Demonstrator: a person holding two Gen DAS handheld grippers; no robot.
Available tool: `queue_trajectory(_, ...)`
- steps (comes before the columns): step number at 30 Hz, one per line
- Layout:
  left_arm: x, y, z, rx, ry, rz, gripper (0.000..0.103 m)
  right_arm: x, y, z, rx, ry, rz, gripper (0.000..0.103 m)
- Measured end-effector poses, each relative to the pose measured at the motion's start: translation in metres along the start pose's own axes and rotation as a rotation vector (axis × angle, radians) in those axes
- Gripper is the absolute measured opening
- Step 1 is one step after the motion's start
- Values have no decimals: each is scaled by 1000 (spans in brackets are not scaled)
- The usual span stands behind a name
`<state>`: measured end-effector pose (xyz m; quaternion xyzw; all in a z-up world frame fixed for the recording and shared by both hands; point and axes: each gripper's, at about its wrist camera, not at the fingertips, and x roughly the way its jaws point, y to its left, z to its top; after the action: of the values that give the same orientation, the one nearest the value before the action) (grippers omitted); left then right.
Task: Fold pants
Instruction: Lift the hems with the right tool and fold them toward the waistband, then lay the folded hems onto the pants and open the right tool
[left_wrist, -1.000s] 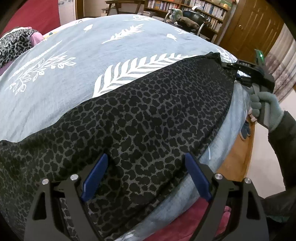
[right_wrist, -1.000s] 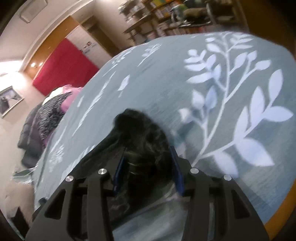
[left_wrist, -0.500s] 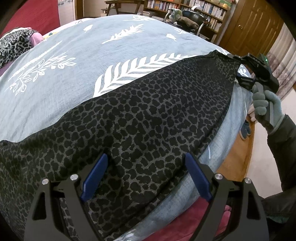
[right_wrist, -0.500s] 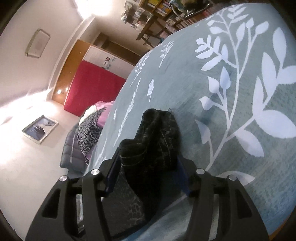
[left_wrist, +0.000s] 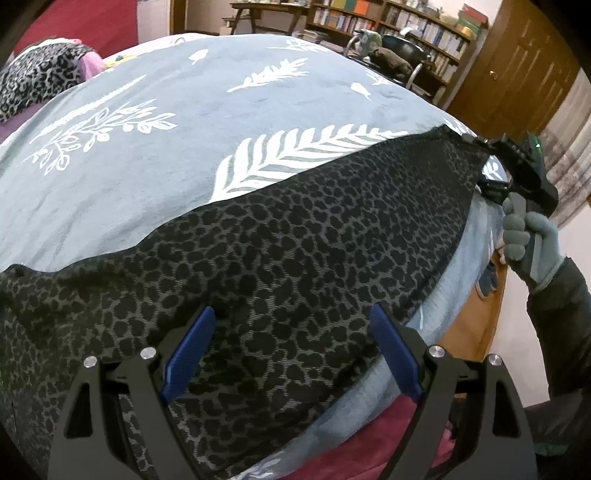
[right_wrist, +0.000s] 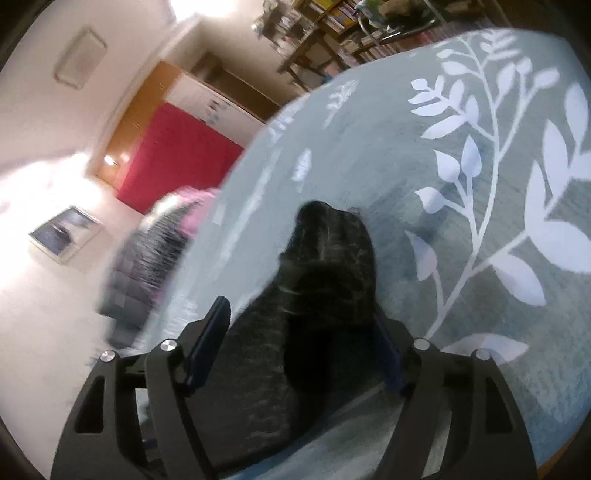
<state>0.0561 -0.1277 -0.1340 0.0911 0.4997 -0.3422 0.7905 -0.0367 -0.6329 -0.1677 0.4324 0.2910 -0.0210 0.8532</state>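
Left claw (left_wrist: 291, 347) spread wide over leopard-print pants (left_wrist: 295, 240), right claw (right_wrist: 301, 343) pinching their far corner

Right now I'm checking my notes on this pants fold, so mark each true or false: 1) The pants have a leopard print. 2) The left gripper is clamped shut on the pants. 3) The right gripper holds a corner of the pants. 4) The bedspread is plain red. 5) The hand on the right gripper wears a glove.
1) True: the pants are dark leopard print.
2) False: the left gripper is open, its fingers apart over the cloth.
3) True: the right gripper holds the far corner.
4) False: the bedspread is grey-blue with white leaves.
5) True: the hand wears a grey glove.
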Motion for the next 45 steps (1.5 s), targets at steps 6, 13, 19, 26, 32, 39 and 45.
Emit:
queue_trajectory(6,-6,11,1,-41,-13,10,85,9,3,0,23,-16,-212,20)
queue_trajectory(13,-23,34,0,-100,-50,33,85,-24,73,-8,-155,-64,-224,16)
queue_trajectory(19,-36,54,-2,-155,-86,37,85,-46,156,-20,-302,-72,-91,16)
queue_trajectory(26,-56,75,-13,-191,-125,55,85,-36,258,-62,-449,6,72,16)
queue_trajectory(32,-81,106,-28,-256,-177,76,85,-13,329,-122,-567,96,181,16)
queue_trajectory(39,-105,138,-52,-323,-216,97,85,39,366,-205,-681,262,184,16)
queue_trajectory(45,-119,164,-74,-391,-234,112,85,75,386,-270,-819,350,142,16)
